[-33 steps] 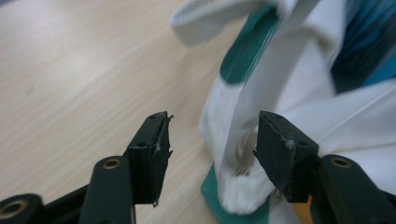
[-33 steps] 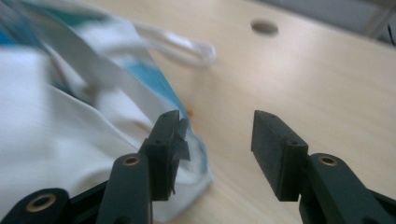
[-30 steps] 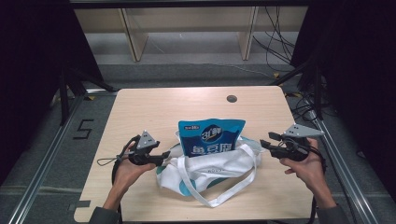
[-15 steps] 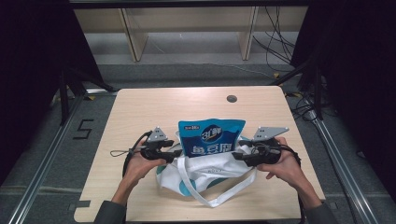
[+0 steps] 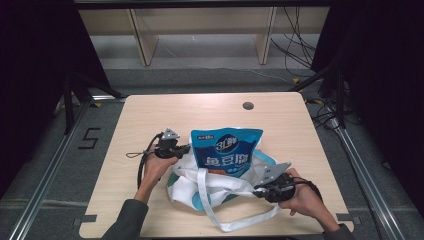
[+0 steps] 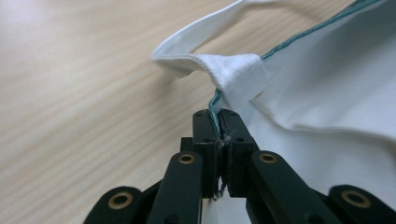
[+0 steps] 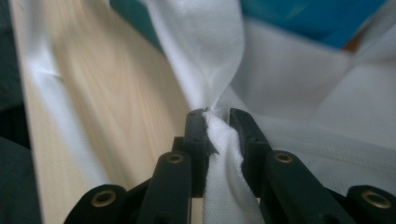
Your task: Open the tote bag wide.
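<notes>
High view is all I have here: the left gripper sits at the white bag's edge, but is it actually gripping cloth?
Observer: Yes. In its own view the left gripper is shut on the white bag, pinching the teal-stitched rim just below a strap's sewn end.
Operator: And the right one?
Observer: The right gripper has just been closing; bunched white cloth is pinched between its jaws.
Operator: Is the blue pouch caught too?
Observer: No. The blue pouch shows beyond the jaws, apart from them.
</notes>
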The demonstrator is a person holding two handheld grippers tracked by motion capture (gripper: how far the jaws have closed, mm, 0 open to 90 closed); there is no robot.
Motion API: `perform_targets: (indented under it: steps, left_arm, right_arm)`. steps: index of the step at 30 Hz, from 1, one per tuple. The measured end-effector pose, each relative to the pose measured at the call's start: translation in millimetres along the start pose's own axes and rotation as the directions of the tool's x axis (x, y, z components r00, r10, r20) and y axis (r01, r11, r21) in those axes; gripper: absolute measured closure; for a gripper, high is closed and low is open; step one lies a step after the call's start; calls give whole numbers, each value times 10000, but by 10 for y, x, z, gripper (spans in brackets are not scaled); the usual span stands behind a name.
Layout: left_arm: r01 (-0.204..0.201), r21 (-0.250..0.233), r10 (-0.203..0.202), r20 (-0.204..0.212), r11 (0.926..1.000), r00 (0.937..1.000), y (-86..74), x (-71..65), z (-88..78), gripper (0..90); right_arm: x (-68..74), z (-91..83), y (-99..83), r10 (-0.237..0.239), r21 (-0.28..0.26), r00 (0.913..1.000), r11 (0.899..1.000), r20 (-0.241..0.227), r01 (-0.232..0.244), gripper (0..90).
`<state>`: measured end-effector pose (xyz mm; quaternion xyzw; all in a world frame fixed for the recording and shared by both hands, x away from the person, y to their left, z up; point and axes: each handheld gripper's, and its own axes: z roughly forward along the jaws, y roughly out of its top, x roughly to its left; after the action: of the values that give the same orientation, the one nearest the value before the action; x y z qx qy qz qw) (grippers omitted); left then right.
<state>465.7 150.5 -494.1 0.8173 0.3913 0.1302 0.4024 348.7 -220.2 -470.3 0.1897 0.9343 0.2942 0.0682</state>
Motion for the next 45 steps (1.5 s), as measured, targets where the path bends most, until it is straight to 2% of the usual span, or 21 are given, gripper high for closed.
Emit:
perform_targets:
  steps: [2, 5, 7, 8, 10, 13, 16, 17, 19, 20, 22, 25, 28, 30, 32, 34, 37, 39, 42, 44, 45]
  left_arm:
    - [47, 359, -44, -82, 9993, 10000, -29, 20, 112, 855]
    - [-114, 630, 130, -265, 9979, 9996, -50, -10, 215, 841]
    - [-266, 743, 306, -543, 9969, 9981, -4, -31, 130, 804]
    - [-213, 616, 254, -664, 9979, 9975, 24, -52, 43, 767]
    - [-246, 257, 258, -468, 9994, 9986, 64, -99, -119, 671]
    - [-173, -368, 161, -315, 9992, 9994, 110, -237, -370, 575]
    - [166, -1131, -105, 548, 9934, 9984, 122, -376, -620, 527]
    - [337, -1229, -223, 932, 9919, 9954, 118, -405, -651, 524]
    - [497, -1377, -280, 1549, 9892, 9875, 96, -480, -706, 514]
    - [524, -1374, -284, 1715, 9891, 9848, 81, -524, -719, 508]
    - [433, -1272, -170, 2010, 9909, 9794, 48, -589, -722, 491]
    - [580, -1228, -270, 2408, 9907, 9702, -20, -612, -727, 492]
    - [455, -1163, -174, 2323, 9922, 9725, -99, -589, -771, 483]
    - [474, -1186, -183, 2354, 9918, 9717, -141, -590, -782, 489]
    - [222, -1277, 95, 2418, 9916, 9703, -175, -595, -787, 485]
    - [-61, -1233, 336, 2218, 9923, 9745, -189, -618, -759, 469]
    - [-360, -1178, 652, 2546, 9924, 9648, -194, -668, -694, 451]
    - [-1133, -1014, 1336, 2226, 9884, 9657, -198, -739, -635, 423]
    - [-1627, -917, 1785, 2044, 9824, 9625, -201, -791, -606, 421]
    - [-1883, -814, 2011, 1984, 9787, 9593, -201, -827, -626, 458]
    - [-2327, -733, 2423, 1792, 9698, 9535, -196, -861, -649, 475]
  right_arm:
    - [32, 129, -14, -495, 455, 9983, 9978, 296, 481, 781]
    - [53, 144, -31, -169, 411, 9984, 9990, 544, 146, 780]
    - [32, 145, -46, -181, 204, 9989, 9996, 429, 172, 770]
    - [29, 121, -49, 316, 264, 9987, 9991, 403, -327, 751]
    - [16, 48, -28, 870, -17, 9960, 9962, 192, -870, 646]
    - [20, -158, 47, 947, -845, 9953, 9921, 196, -927, 553]
    - [-36, -462, 131, 961, -2145, 9948, 9728, 329, -869, 482]
    - [-54, -568, 153, 1043, -2673, 9933, 9596, 496, -874, 466]
    - [-68, -679, 179, 1300, -3085, 9890, 9457, 709, -1022, 464]
    - [-96, -715, 194, 1196, -3252, 9857, 9427, 1188, -752, 461]
    - [-147, -748, 216, 1388, -3350, 9763, 9391, 1663, -764, 459]
    - [-223, -732, 211, 1611, -3246, 9712, 9408, 1757, -973, 460]
    - [-257, -686, 184, 1623, -3025, 9733, 9471, 1623, -1075, 460]
    - [-255, -664, 176, 1825, -3077, 9699, 9431, 1613, -1263, 460]
    - [-296, -675, 179, 1812, -3031, 9699, 9446, 1625, -1257, 459]
    - [-337, -667, 184, 1829, -3124, 9680, 9420, 1717, -1226, 456]
    - [-404, -619, 220, 2310, -3218, 9571, 9321, 1751, -1661, 450]
    - [-473, -584, 251, 2269, -3297, 9568, 9308, 1816, -1581, 451]
    - [-546, -542, 322, 2484, -3392, 9508, 9242, 1854, -1753, 459]
    - [-599, -508, 388, 2334, -3366, 9561, 9273, 1773, -1639, 508]
    - [-627, -481, 422, 2016, -3260, 9655, 9350, 1651, -1395, 538]
